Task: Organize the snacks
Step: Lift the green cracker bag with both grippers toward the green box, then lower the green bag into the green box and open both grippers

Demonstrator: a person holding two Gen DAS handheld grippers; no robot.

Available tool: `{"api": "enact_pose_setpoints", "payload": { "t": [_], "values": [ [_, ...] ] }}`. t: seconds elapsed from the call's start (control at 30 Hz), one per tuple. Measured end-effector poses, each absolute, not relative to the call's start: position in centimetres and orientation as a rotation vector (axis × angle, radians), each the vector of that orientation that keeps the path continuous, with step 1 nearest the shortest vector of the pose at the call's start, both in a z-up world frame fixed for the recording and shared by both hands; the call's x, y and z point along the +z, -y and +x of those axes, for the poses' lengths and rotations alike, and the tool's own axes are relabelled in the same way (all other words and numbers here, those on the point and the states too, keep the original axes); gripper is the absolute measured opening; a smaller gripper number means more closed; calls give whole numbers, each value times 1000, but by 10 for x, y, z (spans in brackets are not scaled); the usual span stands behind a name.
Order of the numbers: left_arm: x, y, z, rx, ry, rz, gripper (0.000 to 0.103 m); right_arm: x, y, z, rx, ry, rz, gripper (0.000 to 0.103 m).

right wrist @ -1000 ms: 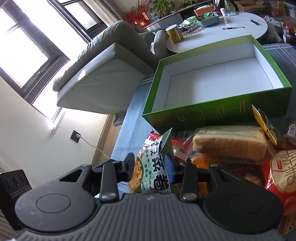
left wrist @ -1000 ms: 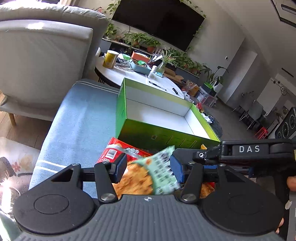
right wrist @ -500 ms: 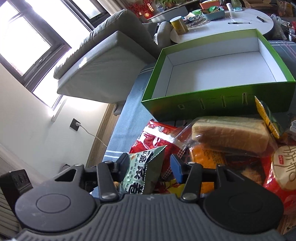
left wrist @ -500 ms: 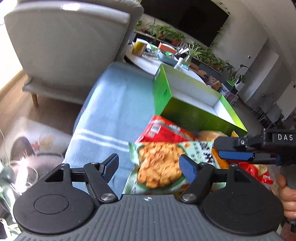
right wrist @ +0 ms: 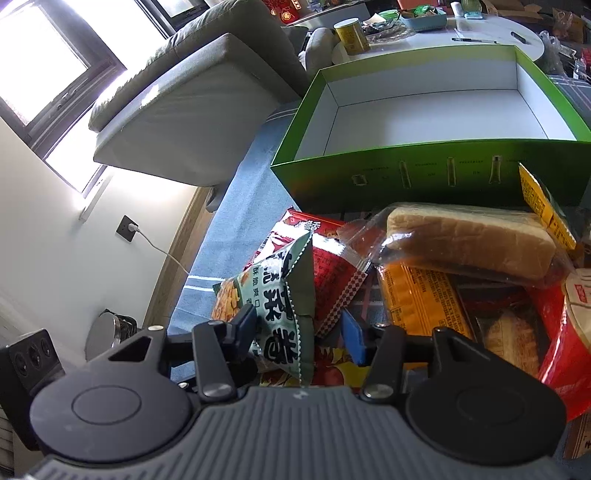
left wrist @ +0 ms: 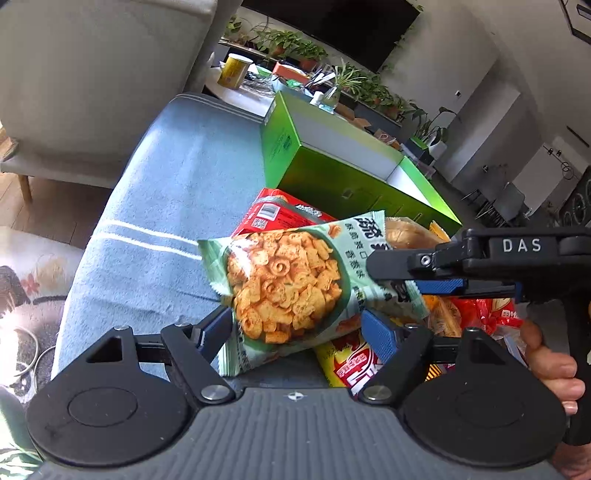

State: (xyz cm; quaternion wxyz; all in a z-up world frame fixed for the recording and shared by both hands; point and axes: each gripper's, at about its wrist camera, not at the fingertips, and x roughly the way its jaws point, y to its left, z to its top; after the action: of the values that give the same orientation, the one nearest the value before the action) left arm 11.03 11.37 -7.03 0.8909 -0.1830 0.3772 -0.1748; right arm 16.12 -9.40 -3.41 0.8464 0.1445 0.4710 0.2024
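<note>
A green snack bag with a picture of fried crackers (left wrist: 291,280) lies tilted on the snack pile between both grippers. My left gripper (left wrist: 299,332) is open, its fingers on either side of the bag's lower end. My right gripper (right wrist: 299,332) is open too, and the bag's sealed end (right wrist: 284,306) stands between its fingers; in the left wrist view its fingers (left wrist: 436,286) reach over the bag's right end. The open green box (right wrist: 424,110) with white inside stands empty behind the pile.
The pile holds a red packet (right wrist: 332,258), bagged bread (right wrist: 469,240), an orange packet (right wrist: 421,299) and a red bag (right wrist: 565,332). All sit on a blue striped cloth (left wrist: 177,192). A grey sofa (right wrist: 207,96) and a round white table (right wrist: 491,33) lie beyond.
Both grippers opened and let go of the green bag, which dropped flat onto the pile. The left gripper swung left, then back toward the bag.
</note>
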Motion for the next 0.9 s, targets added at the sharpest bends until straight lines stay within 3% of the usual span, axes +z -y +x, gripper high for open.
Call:
{"api": "enact_pose_setpoints", "payload": {
  "t": [0.27, 0.33, 0.37, 0.4, 0.63, 0.9],
  "values": [
    [-75, -121, 112, -287, -780, -335, 80, -29, 79, 161, 445, -951, 258, 90],
    [-78, -116, 117, -303, -753, -339, 79, -40, 74, 166, 439, -977, 253, 82],
    [-78, -113, 119, -317, -751, -352, 72, -44, 74, 167, 436, -981, 274, 81],
    [-74, -107, 119, -331, -750, -361, 73, -45, 76, 166, 438, -977, 298, 79],
    [-14, -76, 120, -382, -582, -231, 71, 2, 102, 152, 475, -830, 339, 77],
    [29, -36, 188, -427, -518, -113, 71, 37, 145, 194, 449, -686, 426, 77]
  ]
}}
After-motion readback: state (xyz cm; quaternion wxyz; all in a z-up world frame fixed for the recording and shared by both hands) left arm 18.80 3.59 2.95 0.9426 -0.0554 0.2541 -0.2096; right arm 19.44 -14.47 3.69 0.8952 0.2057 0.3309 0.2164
